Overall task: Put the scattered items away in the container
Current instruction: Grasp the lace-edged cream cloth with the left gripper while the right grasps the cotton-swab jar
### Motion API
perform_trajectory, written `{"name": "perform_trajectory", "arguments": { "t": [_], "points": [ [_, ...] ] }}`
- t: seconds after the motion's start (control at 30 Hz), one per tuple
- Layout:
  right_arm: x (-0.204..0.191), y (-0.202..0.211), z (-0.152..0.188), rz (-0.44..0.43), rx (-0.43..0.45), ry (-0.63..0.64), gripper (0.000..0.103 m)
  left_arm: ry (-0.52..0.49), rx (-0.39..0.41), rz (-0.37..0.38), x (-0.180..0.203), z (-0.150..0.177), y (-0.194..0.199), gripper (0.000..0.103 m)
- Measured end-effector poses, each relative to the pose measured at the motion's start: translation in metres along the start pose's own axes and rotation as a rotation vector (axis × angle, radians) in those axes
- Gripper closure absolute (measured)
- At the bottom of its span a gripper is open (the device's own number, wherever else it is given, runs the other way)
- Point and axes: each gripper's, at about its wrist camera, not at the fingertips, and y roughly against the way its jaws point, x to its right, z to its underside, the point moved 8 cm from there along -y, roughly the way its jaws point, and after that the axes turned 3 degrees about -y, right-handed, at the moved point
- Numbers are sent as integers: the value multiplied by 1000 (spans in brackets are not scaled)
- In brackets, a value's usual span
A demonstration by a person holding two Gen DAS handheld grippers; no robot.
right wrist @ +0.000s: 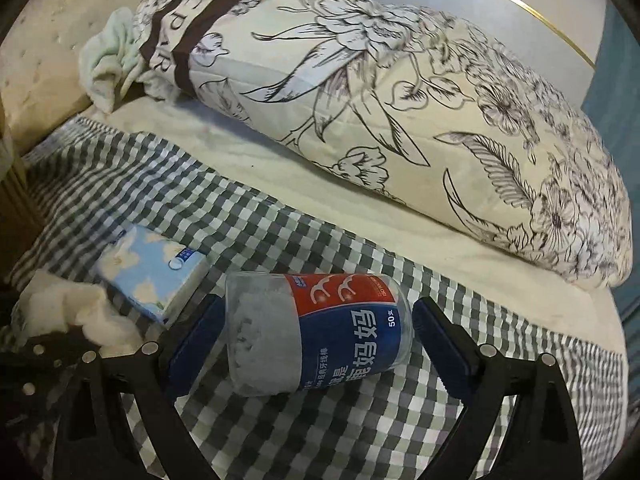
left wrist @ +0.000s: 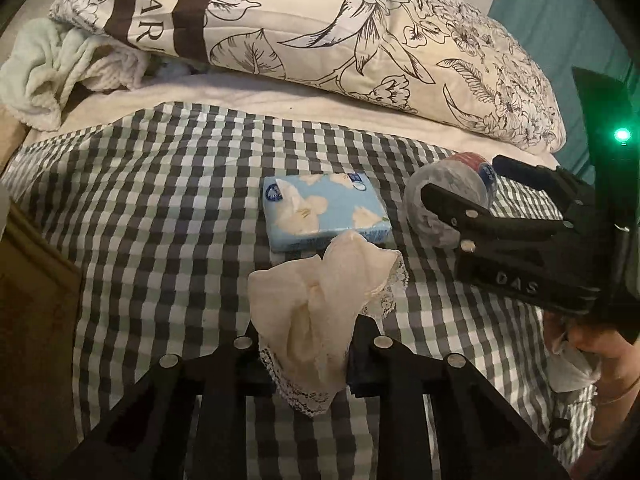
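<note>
While the left tongs (left wrist: 306,346) pinch the lace-edged cloth (left wrist: 320,308) at 6 o'clock on the bed (left wrist: 160,200), lift straight. From the right wrist, right tongs (right wrist: 316,344) stand apart around the floss-pick jar (right wrist: 316,332); close squarely. No container shows.

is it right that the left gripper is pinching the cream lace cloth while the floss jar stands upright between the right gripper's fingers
Not quite: the floss jar lies on its side, as the right wrist view shows. The left gripper does pinch the cream lace cloth, and the jar is between the right gripper's fingers.

Open checked sheet (left wrist: 160,184) left of tissue pack (left wrist: 326,210), pillow (left wrist: 360,44) blocking behind
</note>
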Motion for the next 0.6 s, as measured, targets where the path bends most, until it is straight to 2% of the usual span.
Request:
{"name": "perform_trajectory", "arguments": {
  "t": [0.17, 0.3, 0.5, 0.6],
  "points": [
    [9, -15, -2, 58, -16, -26, 6, 10, 7, -10, -1, 2, 10, 79],
    [14, -33, 1, 35, -67, -93, 6, 20, 6, -18, -4, 3, 13, 79],
    [18, -9, 11, -40, -27, -203, 9, 39, 20, -26, -11, 2, 18, 79],
    [12, 13, 24, -33, -12, -202, 9, 47, 21, -33, -13, 4, 19, 79]
  ]
}}
